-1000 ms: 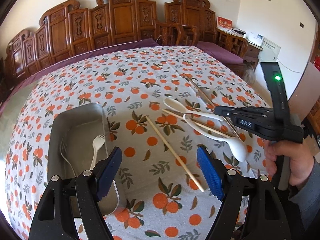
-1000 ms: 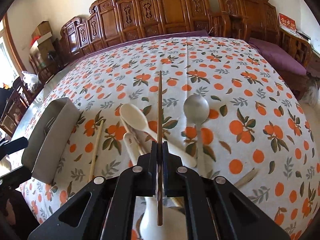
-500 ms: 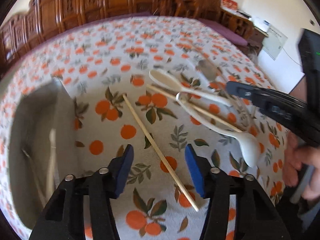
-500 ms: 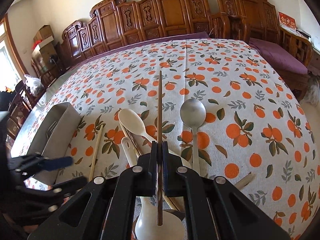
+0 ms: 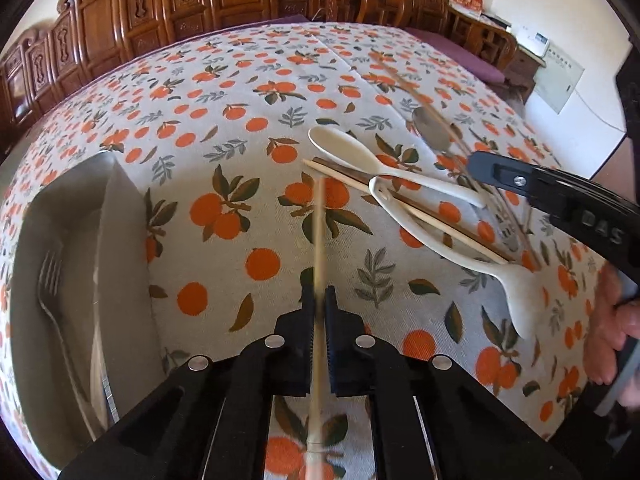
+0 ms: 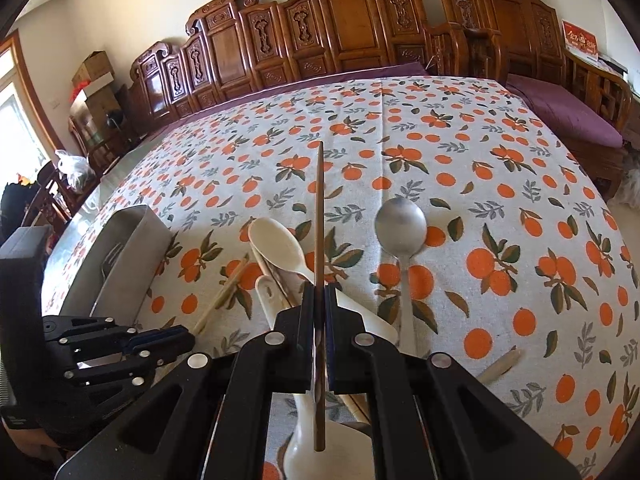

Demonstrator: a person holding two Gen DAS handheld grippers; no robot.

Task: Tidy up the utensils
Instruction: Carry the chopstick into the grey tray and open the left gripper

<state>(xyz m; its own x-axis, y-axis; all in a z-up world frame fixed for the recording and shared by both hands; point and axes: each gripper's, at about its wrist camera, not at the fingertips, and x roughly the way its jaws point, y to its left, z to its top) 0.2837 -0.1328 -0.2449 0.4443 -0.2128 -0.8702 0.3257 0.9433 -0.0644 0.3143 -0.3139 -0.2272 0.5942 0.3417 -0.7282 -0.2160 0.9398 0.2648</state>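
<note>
Left gripper (image 5: 319, 300) jaws pinch a pale wooden chopstick (image 5: 318, 240); right gripper (image 6: 319, 300) jaws pinch a dark brown chopstick (image 6: 319, 216); either thin stick could swivel or slip free before reaching the grey metal tray (image 5: 120, 240).

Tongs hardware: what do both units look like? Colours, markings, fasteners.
Left tongs and right tongs are matte black plastic linkages with round silver rivets and blue inner pads. The right unit's side carries embossed "DAS" lettering. A bare hand grips its handle; no cables are visible.
</note>
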